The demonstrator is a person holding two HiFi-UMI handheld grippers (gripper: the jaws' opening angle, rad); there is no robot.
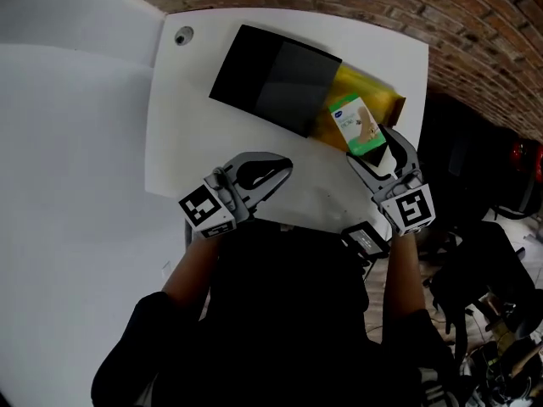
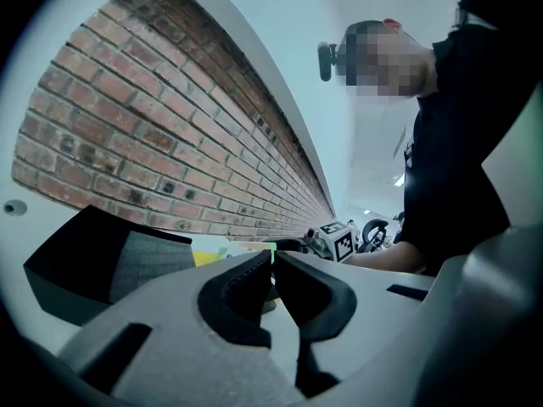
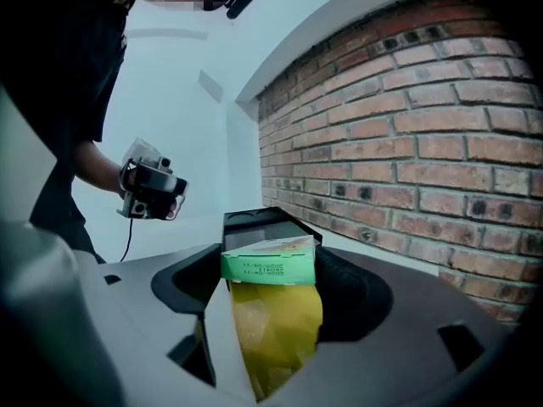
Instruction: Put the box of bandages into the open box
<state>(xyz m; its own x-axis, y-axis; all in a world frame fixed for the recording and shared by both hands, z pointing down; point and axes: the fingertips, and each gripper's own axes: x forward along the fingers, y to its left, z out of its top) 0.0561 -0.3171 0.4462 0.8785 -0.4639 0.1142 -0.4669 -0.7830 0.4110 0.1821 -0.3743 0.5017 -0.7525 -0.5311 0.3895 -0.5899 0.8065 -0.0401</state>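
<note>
Your right tongs (image 1: 379, 153) are gripping the box of bandages (image 1: 356, 124) by its near end, just right of centre in the head view. In the right gripper view the box's green end (image 3: 268, 262) is sitting squarely between the two jaws, which are pressing on its sides. The box is hanging over a yellow bag (image 1: 374, 91) that is lying on the white desk (image 1: 174, 134); whether box and bag are touching cannot be told.

The black open box (image 1: 276, 76) is standing in the upper centre of the head view, with the yellow bag showing at its right edge. The box of bandages is outside it, by its lower right corner.

Your left tongs (image 2: 271, 264) are closed, jaw against jaw, with nothing between them. They are hanging over the near part of the desk, lower left of centre in the head view, pointing to the right. A brick wall (image 2: 170, 125) is running behind the desk.
</note>
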